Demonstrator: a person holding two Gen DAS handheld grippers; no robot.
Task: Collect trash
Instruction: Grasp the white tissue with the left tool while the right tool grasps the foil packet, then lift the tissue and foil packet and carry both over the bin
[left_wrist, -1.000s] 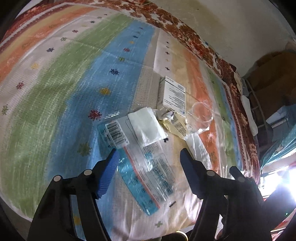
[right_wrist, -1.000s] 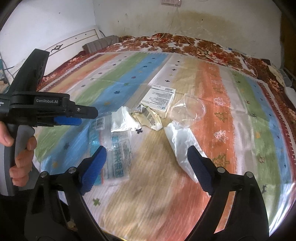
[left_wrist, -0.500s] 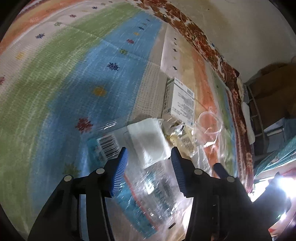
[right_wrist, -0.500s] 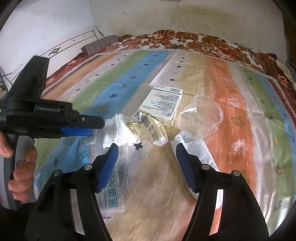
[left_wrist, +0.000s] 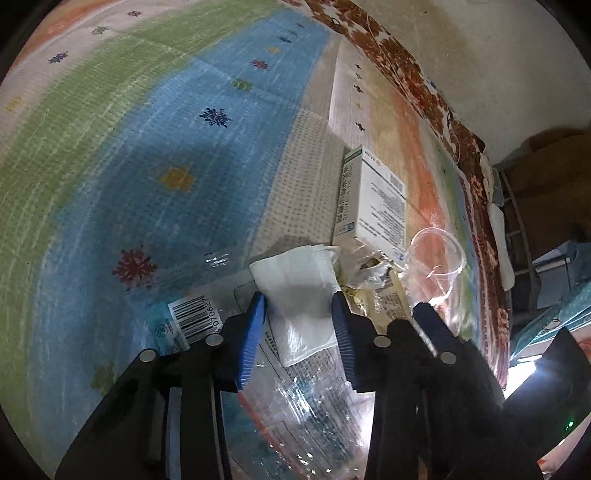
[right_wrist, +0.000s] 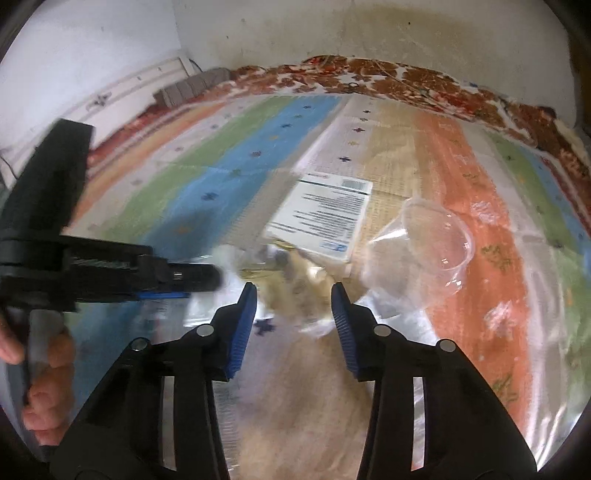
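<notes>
Left wrist view: our left hand-held gripper (left_wrist: 299, 314) sits jaws apart around the white tissue (left_wrist: 295, 284) on the bed (left_wrist: 147, 147). We'd squeeze tissue only, not the clear wrapper (left_wrist: 295, 398) underneath. Right hand-held gripper (right_wrist: 293, 308), jaws apart too, hovers by the crumpled wrapper (right_wrist: 295, 280), pretty blurry there.
</notes>
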